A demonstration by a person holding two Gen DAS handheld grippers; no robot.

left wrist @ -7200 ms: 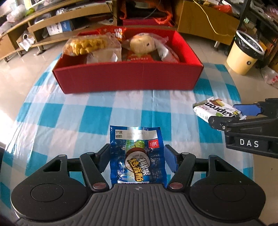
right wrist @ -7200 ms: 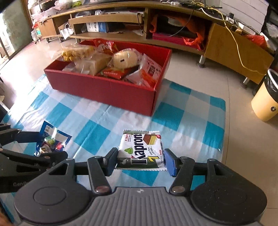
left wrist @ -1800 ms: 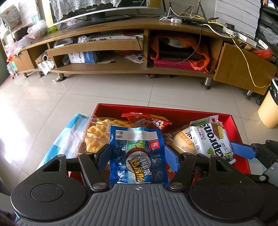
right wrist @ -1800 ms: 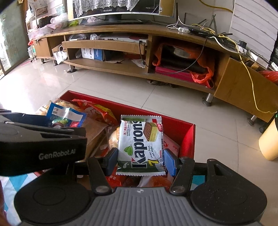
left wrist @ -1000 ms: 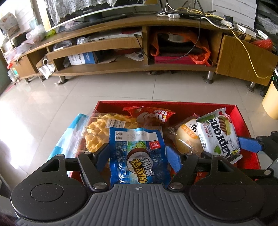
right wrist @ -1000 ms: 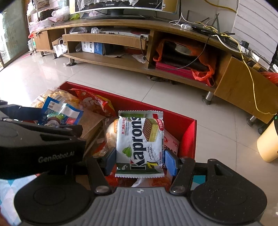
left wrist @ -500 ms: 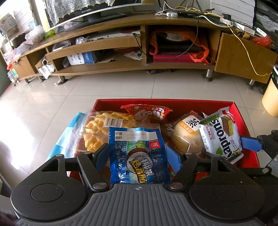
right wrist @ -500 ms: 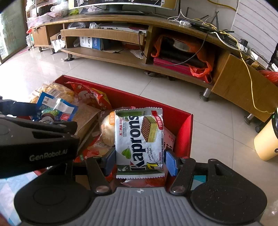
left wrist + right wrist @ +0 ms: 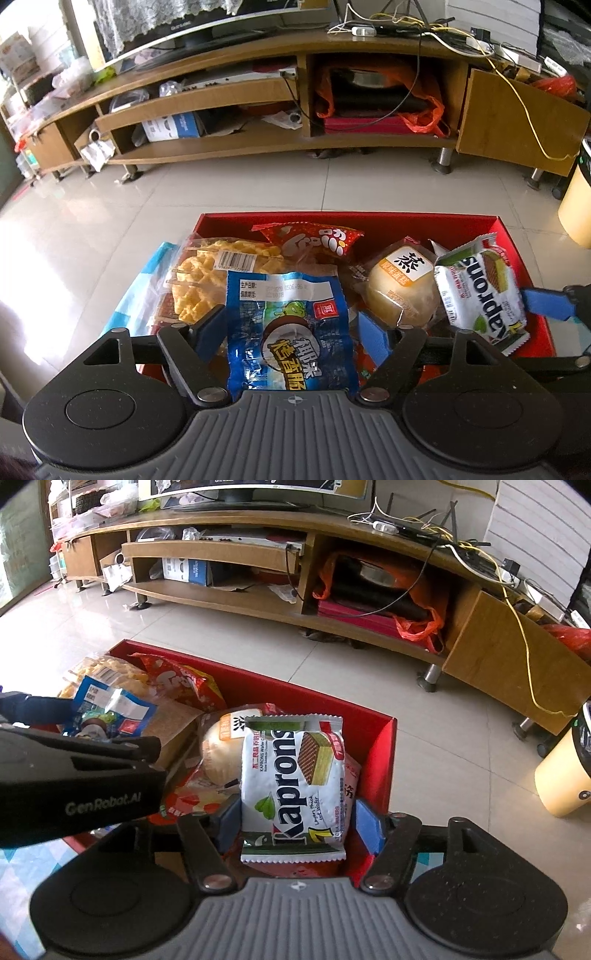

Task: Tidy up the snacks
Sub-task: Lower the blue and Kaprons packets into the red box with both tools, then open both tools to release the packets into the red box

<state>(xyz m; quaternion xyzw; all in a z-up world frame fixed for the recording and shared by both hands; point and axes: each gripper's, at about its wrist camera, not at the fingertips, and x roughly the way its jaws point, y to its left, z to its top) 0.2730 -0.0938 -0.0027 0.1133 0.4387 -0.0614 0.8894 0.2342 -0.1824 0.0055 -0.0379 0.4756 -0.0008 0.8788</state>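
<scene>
The left claw clamps a blue packet printed with Chinese characters; the right claw clamps a white "Kaprons" wafer pack. Both hang over the red box of snacks. Only the right view reads "GenRobot.AI" on the left claw. Beyond lie tiled floor and a wooden TV stand.

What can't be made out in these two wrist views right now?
- Red box floor: both views, covered by snacks.
- Near wall of the box: left wrist view, hidden behind the left claw and its blue packet.
- Items under the wafer pack: right wrist view, hidden by the pack in the right claw.
- Date print on the blue packet: too small to read.
</scene>
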